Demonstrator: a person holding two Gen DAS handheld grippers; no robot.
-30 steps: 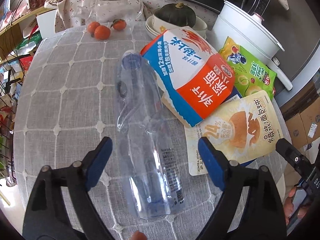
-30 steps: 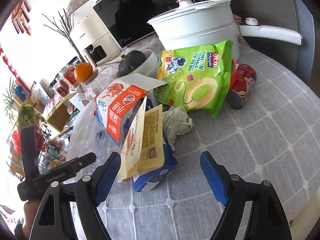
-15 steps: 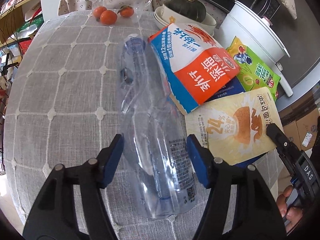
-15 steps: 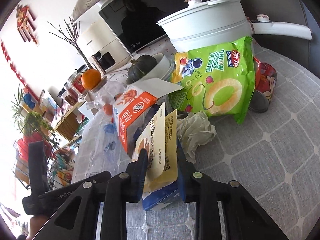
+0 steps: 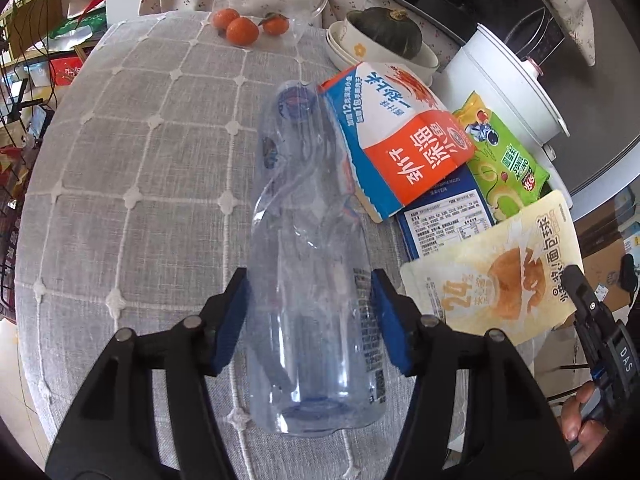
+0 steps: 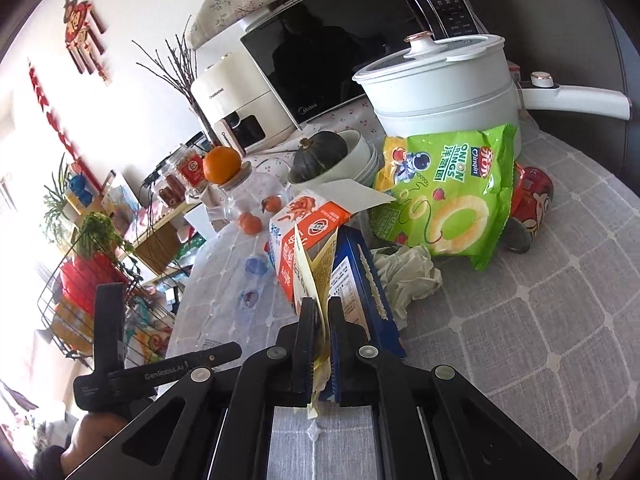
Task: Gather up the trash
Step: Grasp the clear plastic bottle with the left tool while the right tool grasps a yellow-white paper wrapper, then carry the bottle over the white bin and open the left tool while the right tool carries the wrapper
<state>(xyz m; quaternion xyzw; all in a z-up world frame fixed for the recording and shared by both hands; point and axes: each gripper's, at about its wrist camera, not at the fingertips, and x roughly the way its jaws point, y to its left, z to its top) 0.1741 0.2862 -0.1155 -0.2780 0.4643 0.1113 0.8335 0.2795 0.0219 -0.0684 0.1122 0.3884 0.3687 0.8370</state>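
A white pot (image 6: 440, 84) stood far right by a microwave (image 6: 340, 52), with a squash (image 5: 386, 32) in bowls and tangerines (image 5: 242, 30) far across the tablecloth (image 5: 132, 184).

L wrist cam looks steeply down, close over bottle (image 5: 312, 280). R cam sits low, faces across table (image 6: 540, 340). Both see carton (image 5: 400, 140), green bag (image 6: 448, 196).

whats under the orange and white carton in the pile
A dark blue box lies under the orange and white carton, its label panel sticking out. The clear plastic bottle touches the carton's edge. How far the box runs beneath is hidden.
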